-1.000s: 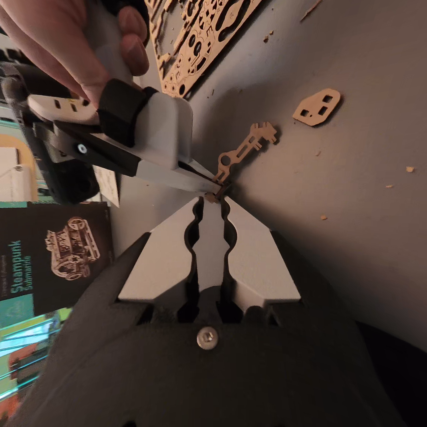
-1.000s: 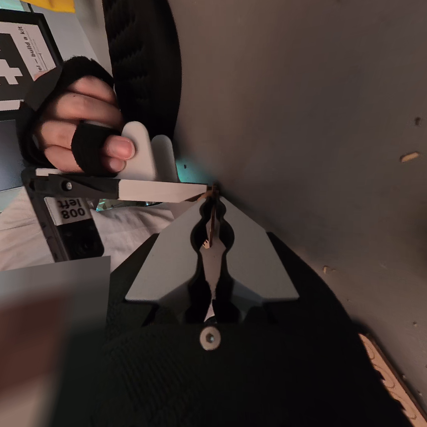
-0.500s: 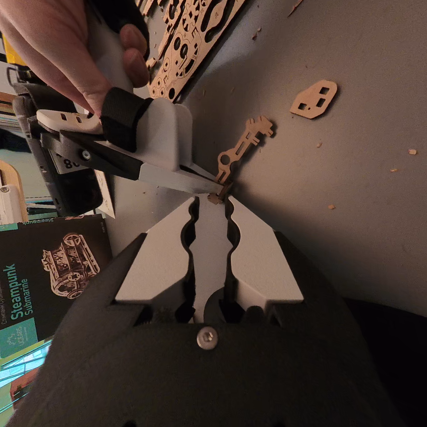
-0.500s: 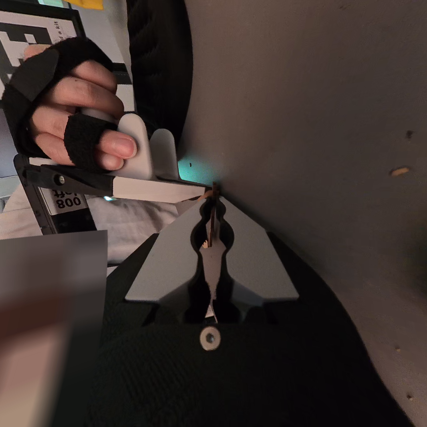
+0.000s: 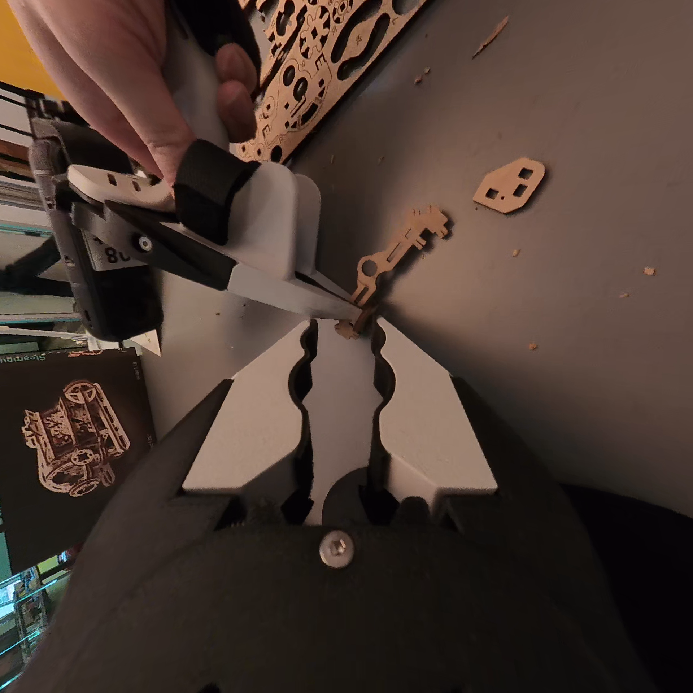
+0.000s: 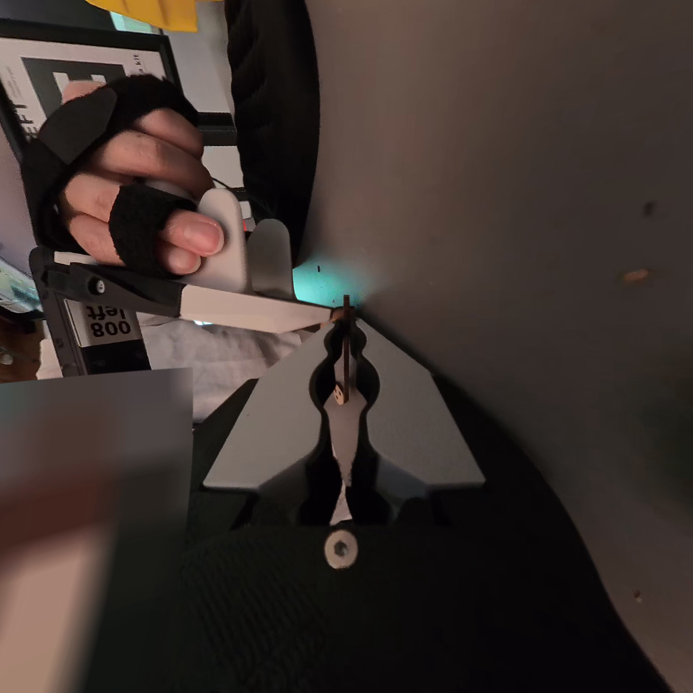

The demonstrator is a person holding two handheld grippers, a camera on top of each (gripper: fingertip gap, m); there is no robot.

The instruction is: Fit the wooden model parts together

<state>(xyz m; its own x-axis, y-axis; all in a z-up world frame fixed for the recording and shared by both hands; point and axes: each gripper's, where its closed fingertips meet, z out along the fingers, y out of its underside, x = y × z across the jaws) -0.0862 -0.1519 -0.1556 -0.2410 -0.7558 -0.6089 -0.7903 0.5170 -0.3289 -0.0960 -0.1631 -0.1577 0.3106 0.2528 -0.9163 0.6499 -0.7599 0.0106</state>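
**Thin plywood strip pinched edge-on at the meeting tips**

You are clenching your right gripper (image 6: 347, 326) on a flat, laser-cut wooden strip (image 5: 397, 255), notched and pierced by a round hole. Its long axis is pointing away from the tips, up over the matte grey table (image 5: 562, 337); from the right wrist it is showing only its dark edge. Your left gripper (image 5: 343, 326) is standing parted, a small wooden part (image 5: 347, 329) sitting at its tips and touching the strip's near end. A pale slotted plate (image 5: 508, 185) is lying well apart.
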